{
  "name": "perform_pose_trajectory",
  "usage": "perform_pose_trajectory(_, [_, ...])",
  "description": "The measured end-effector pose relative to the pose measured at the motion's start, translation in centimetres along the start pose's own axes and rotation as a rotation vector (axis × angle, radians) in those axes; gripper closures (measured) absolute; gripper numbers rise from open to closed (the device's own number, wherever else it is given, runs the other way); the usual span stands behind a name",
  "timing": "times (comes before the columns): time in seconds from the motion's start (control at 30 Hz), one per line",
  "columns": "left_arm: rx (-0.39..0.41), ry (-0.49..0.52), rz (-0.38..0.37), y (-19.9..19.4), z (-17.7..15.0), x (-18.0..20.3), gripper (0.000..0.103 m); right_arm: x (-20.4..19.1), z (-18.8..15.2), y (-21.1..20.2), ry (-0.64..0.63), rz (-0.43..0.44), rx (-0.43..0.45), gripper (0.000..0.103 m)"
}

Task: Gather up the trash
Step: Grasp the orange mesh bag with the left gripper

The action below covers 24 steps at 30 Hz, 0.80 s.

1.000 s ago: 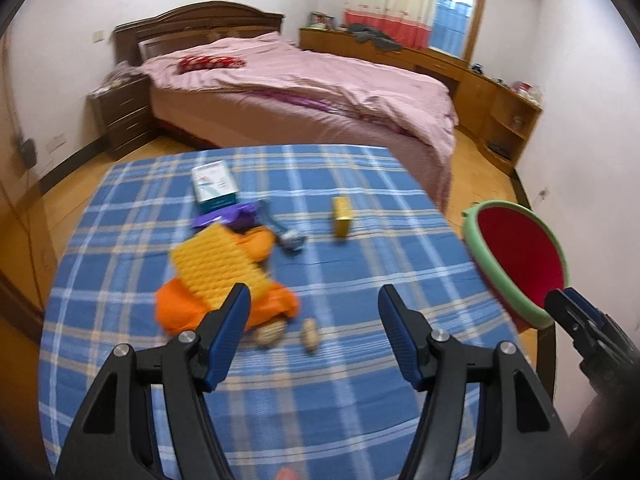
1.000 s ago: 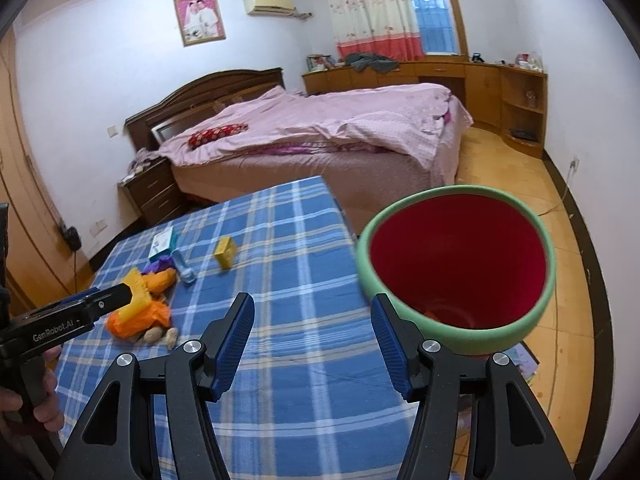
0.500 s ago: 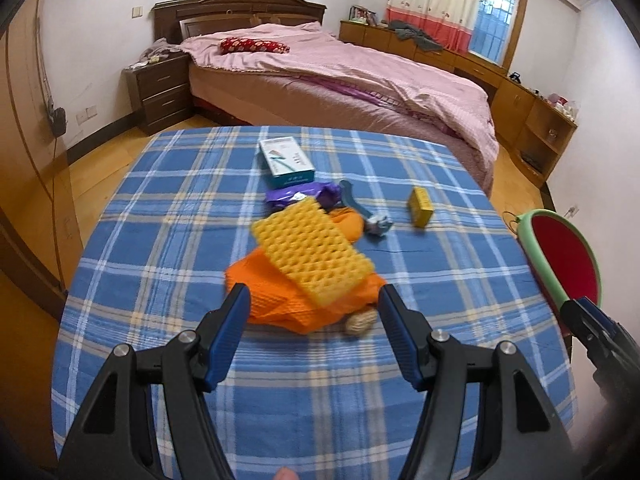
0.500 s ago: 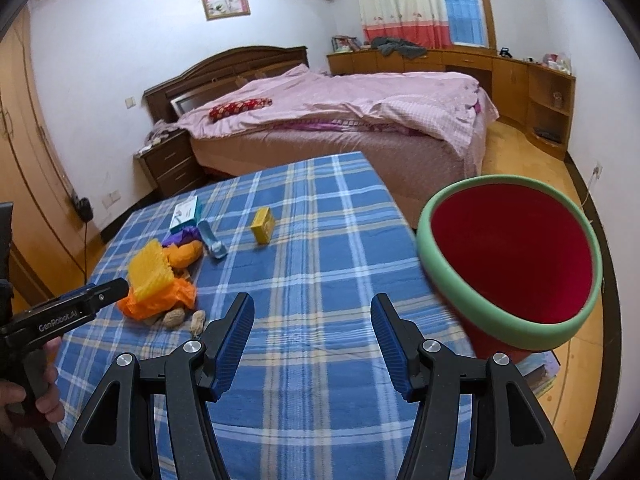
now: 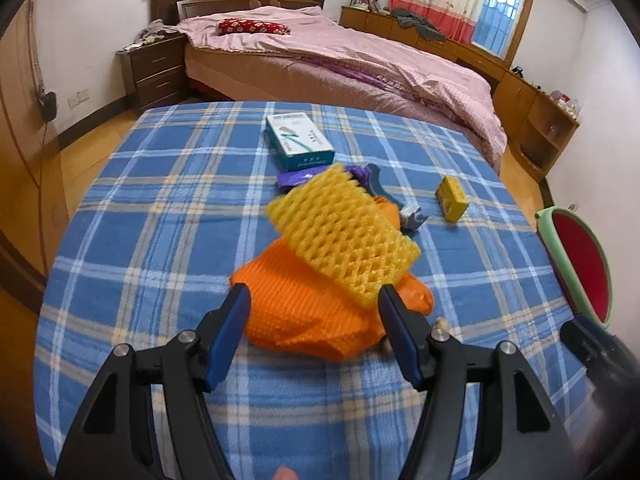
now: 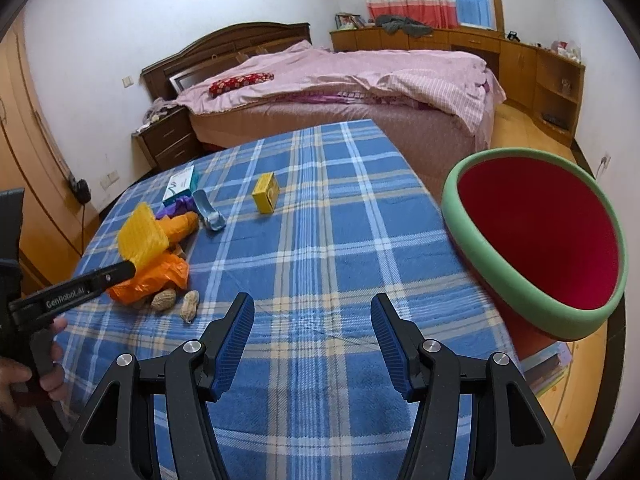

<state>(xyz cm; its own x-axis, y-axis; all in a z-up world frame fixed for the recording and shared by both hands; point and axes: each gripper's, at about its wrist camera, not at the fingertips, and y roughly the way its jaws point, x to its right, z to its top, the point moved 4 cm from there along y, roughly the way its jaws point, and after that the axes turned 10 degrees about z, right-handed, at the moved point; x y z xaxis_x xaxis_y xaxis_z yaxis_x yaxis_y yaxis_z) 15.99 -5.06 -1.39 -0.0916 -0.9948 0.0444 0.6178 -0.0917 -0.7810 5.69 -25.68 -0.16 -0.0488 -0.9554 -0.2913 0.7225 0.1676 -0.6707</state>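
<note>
The left gripper (image 5: 314,314) is the nearer of the two to the trash: its jaws stand apart with nothing between them, and straight ahead of them, at the centre of the left wrist view, lies the orange plastic bag (image 5: 308,308) crumpled on the checked worktop (image 5: 160,216). The yellow foam net (image 5: 344,236) rests on top of the bag, its long axis running from the upper left of that frame down toward the lower right, so its near end comes close by the right-hand finger. In the right wrist view the same pile sits at the left of the frame, with two peanuts (image 6: 176,302) just beside the bag's near edge. The right gripper (image 6: 312,320) is likewise parted and empty, well apart from the pile, over bare cloth. The red bin (image 6: 532,240) with its green rim stands off the worktop's edge at the right, so I judge the pick falls to the left side.
</note>
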Motion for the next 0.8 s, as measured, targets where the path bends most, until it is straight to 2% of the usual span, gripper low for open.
perform_pose_trajectory(0.17, [0.034, 0.008, -0.014, -0.4, 0.9, 0.2, 0.037, 0.4, -0.2, 0.5, 0.011, 0.006, -0.012, 0.041])
perform_pose_trajectory(0.47, [0.007, 0.02, 0.022, 0.3, 0.6, -1.0, 0.037, 0.5, -0.5, 0.7, 0.014, 0.026, -0.02, 0.041])
perform_pose_trajectory(0.67, [-0.036, -0.041, 0.008, 1.4, -0.5, -1.9, 0.037, 0.1, -0.8, 0.9, 0.007, 0.04, -0.027, 0.041])
perform_pose_trajectory(0.8, [-0.056, -0.069, -0.026, 2.1, -0.8, -1.9, 0.044, 0.0, -1.0, 0.9, 0.004, 0.042, -0.031, 0.041])
